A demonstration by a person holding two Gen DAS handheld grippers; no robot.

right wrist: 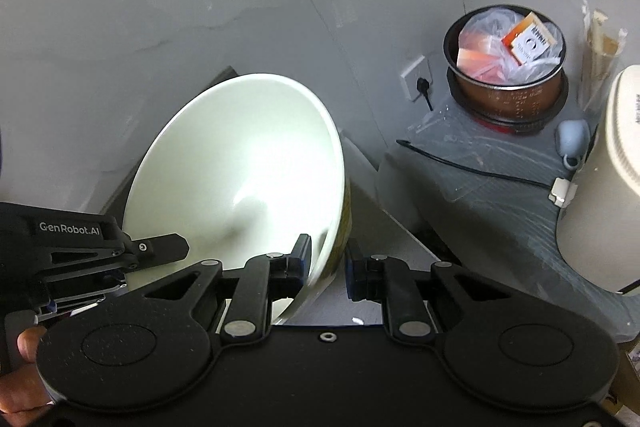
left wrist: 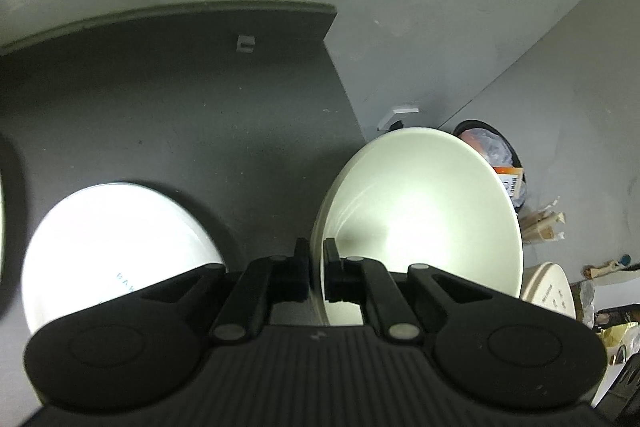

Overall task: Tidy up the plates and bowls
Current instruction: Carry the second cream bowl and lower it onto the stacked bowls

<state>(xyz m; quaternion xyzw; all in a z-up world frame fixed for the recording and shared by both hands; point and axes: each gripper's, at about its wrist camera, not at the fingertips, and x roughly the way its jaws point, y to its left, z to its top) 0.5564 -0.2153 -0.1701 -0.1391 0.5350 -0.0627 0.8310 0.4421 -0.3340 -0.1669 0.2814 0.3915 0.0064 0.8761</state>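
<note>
My left gripper (left wrist: pixel 316 267) is shut on the rim of a large pale green bowl (left wrist: pixel 420 219) and holds it tilted above the dark table (left wrist: pixel 180 115). The same bowl (right wrist: pixel 240 179) shows in the right wrist view, with the left gripper (right wrist: pixel 120 251) at its lower left. My right gripper (right wrist: pixel 328 267) is open, its fingers straddling the bowl's lower right rim, the left finger (right wrist: pixel 300 259) inside the bowl and the right finger outside. A white plate (left wrist: pixel 116 243) with faint blue lettering lies on the table at the left.
A brown pot (right wrist: pixel 506 67) full of plastic wrappers stands on a grey side surface (right wrist: pixel 460 187) at the right, next to a cream appliance (right wrist: pixel 600 187) and a black cable. A wall socket (right wrist: pixel 416 77) is on the grey wall. The table's right edge runs beside the bowl.
</note>
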